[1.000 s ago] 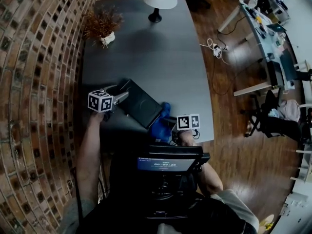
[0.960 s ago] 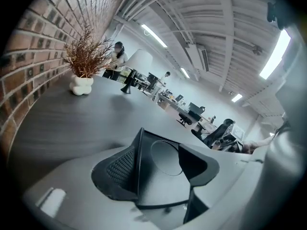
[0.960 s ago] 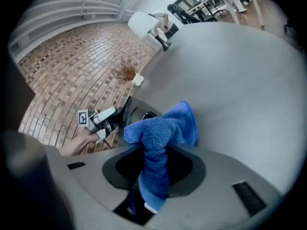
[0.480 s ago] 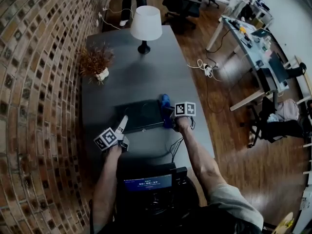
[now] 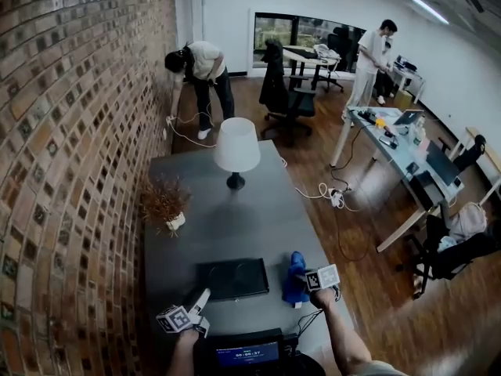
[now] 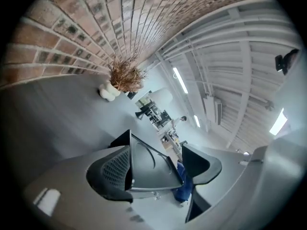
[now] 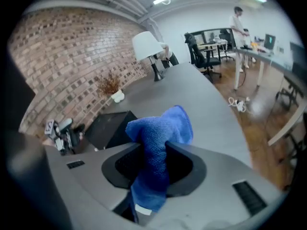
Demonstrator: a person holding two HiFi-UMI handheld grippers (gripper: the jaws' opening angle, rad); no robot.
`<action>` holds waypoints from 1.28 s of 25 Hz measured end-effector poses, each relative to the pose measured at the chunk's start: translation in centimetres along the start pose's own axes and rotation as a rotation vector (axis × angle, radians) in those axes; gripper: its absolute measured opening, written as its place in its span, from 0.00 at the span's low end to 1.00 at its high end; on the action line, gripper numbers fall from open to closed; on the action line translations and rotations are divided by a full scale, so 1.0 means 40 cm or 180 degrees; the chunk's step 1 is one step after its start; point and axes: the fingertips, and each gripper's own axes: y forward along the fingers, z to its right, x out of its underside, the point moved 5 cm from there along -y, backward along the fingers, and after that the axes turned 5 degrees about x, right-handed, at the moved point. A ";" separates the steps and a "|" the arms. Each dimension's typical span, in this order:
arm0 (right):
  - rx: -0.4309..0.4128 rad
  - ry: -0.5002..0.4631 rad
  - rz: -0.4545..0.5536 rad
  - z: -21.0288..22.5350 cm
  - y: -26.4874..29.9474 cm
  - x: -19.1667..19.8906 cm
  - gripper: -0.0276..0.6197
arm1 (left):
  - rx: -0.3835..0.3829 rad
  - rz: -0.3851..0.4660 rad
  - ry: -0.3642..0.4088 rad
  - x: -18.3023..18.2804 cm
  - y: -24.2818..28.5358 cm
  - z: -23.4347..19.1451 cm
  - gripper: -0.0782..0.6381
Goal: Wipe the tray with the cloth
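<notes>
Left gripper (image 5: 201, 300) hovered over the table (image 5: 235, 218) at the near left corner of the tray (image 5: 233, 278), jaws spread and just closing slightly, that corner between them unpinched. Right gripper (image 7: 154, 163) pinched the cloth (image 7: 160, 128) just right of the tray. I judged it best to steady the corner, then drag the cloth flat across. A second earlier the tray stood tilted; now it lay flat.

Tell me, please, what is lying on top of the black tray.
Nothing shows on the tray; its top looks bare. The blue cloth is beside it, clamped in the right gripper. The table under the tray is covered.
</notes>
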 end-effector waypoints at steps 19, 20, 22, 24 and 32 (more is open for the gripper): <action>0.1014 -0.0982 0.0600 0.058 -0.311 0.104 0.52 | 0.0689 0.0664 -0.0260 0.010 -0.125 0.182 0.51; 0.1048 -0.0885 0.0892 0.054 -0.357 0.081 0.43 | 0.0717 0.0688 -0.0300 0.012 -0.123 0.192 0.51; 0.1023 -0.0670 0.1584 0.036 -0.450 0.034 0.40 | 0.0784 0.0687 -0.0309 0.012 -0.110 0.211 0.51; 0.0940 -0.0510 0.2206 0.008 -0.531 -0.004 0.36 | 0.0828 0.0640 -0.0251 0.010 -0.096 0.234 0.51; 0.0375 0.0019 0.3058 -0.067 -0.680 -0.079 0.34 | 0.1045 0.0709 -0.0085 -0.027 -0.092 0.303 0.51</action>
